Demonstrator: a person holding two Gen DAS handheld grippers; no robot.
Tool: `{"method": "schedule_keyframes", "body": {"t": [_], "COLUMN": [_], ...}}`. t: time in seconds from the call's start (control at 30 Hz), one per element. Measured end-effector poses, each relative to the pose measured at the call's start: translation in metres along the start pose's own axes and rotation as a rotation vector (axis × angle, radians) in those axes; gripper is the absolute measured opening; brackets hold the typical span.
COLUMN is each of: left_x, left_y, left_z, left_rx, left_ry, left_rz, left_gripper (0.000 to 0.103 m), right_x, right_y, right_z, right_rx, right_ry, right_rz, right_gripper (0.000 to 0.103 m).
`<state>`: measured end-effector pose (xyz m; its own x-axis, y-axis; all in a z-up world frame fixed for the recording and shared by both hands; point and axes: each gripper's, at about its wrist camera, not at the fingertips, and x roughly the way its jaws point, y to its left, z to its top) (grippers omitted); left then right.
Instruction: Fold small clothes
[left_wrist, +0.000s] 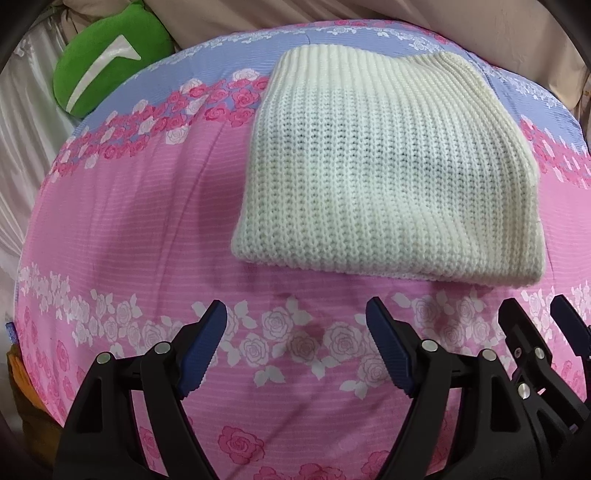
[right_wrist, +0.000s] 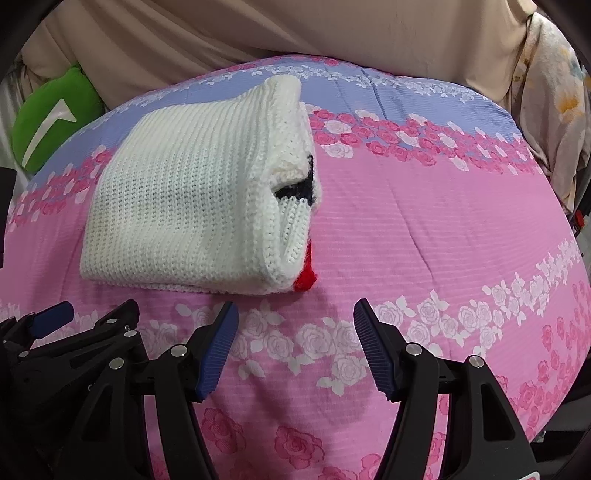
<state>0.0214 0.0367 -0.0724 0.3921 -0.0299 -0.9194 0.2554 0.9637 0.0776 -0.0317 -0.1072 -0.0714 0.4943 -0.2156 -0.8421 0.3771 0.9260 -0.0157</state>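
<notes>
One folded white knit garment (left_wrist: 388, 177) lies just ahead of the two claws, left claw (left_wrist: 295, 347) and right claw (right_wrist: 293, 349), side by side (each with two blue-padded fingers standing apart, nothing between them). One green cushion (left_wrist: 107, 55) sits far beyond the left claw, off to its left. One rose-print bedspread (right_wrist: 424, 229) lies under everything.

Both views are bright and evenly lit, with soft light from overhead. The folded white knit sweater (left_wrist: 388, 177) casts only a thin shadow along its near edge onto the floral bedspread (left_wrist: 129, 221). Focus is sharp around the sweater. Fisheye distortion bulges the bedspread, and dark vignetting fills the frame corners.
</notes>
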Motion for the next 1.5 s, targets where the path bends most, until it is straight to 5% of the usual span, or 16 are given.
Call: {"method": "schedule_keyframes", "body": {"t": [0.33, 1.5], "left_x": [0.0076, -0.0020], "left_y": [0.0034, -0.0006], "left_z": [-0.0038, -0.0042], "left_rx": [0.008, 0.005], "left_ry": [0.070, 0.026], "left_rz": [-0.008, 0.011], "left_gripper": [0.077, 0.076], "right_x": [0.0018, -0.0010], "right_y": [0.0004, 0.0049], "right_z": [0.0001, -0.0016], "right_rx": [-0.005, -0.020], "right_ry": [0.033, 0.039], "right_rz": [0.000, -0.010], "right_gripper": [0.064, 0.064]}}
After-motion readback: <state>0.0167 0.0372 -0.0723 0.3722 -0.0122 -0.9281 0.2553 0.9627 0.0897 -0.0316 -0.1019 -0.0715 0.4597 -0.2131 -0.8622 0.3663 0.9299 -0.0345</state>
